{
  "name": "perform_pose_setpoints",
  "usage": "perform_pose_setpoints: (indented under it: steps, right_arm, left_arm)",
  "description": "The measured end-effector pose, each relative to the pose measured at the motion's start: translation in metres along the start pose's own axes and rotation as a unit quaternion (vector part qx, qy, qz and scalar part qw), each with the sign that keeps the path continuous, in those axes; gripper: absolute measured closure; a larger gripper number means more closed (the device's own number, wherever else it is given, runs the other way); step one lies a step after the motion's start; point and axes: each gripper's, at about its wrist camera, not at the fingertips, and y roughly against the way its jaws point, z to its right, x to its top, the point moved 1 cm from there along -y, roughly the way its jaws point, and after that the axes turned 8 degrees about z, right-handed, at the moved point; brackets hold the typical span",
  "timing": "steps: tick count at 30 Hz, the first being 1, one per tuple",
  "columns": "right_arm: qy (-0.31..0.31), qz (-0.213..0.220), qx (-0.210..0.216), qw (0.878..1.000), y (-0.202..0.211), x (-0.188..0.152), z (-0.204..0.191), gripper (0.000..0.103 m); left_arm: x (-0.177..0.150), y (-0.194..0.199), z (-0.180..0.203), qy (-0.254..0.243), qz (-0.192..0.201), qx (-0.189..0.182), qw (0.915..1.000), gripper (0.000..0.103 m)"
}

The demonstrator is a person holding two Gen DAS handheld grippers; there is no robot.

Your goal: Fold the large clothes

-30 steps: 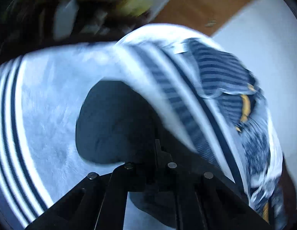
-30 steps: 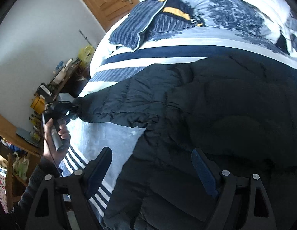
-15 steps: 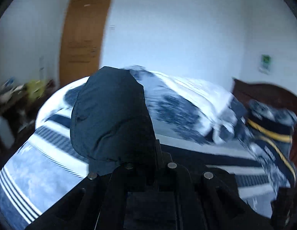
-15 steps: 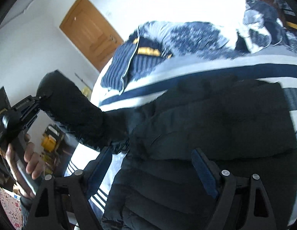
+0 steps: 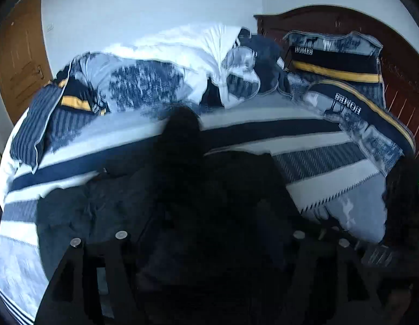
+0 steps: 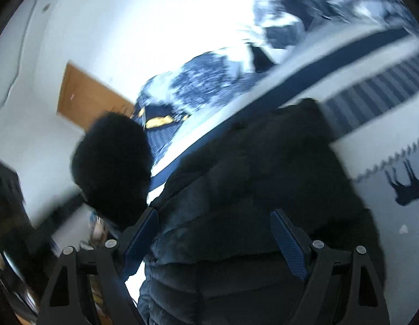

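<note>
jacket (image 6: 258, 189) under open right tool (image 6: 215, 233) | sleeve (image 5: 182, 135) above left tool (image 5: 209, 246)

We see both views bent by the fisheye lens, with black corners and straight lines curving toward the rim. In the left wrist view the light is cool and bluish; the wall (image 5: 155, 8) at top reads evenly lit, while the black jacket (image 5: 209, 203) in the lower centre sinks into near-featureless dark. Mild blur softens the duvet (image 5: 144, 81) at mid left. In the right wrist view the wall (image 6: 155, 27) across the upper centre is blown out to white glare, and motion blur smears the bedding (image 6: 304, 13) at upper right and the clutter at lower left. The blue pads (image 6: 289, 241) at the bottom stay fairly sharp.
</note>
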Motion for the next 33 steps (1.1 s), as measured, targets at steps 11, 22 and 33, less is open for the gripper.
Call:
perform_pose_setpoints:
  steps: [11,22,33]
  right_arm:
    - [-0.069,-0.027,-0.022,0.997,-0.012,0.001,0.052,0.016]
    - [-0.071,-0.087,0.011,0.994,-0.076,-0.015,0.017,0.018]
    - [0.054,-0.041,-0.018,0.998,-0.070,0.029,-0.057,0.097]
  left_arm:
    - [-0.036,0.053,-0.103,0.133,-0.006,0.038,0.9904,0.017]
    - [-0.147,0.035,-0.287,0.442,-0.079,0.095,0.8884,0.017]
    - [-0.095,0.010,-0.323,0.382,-0.044,0.149,0.9112,0.097]
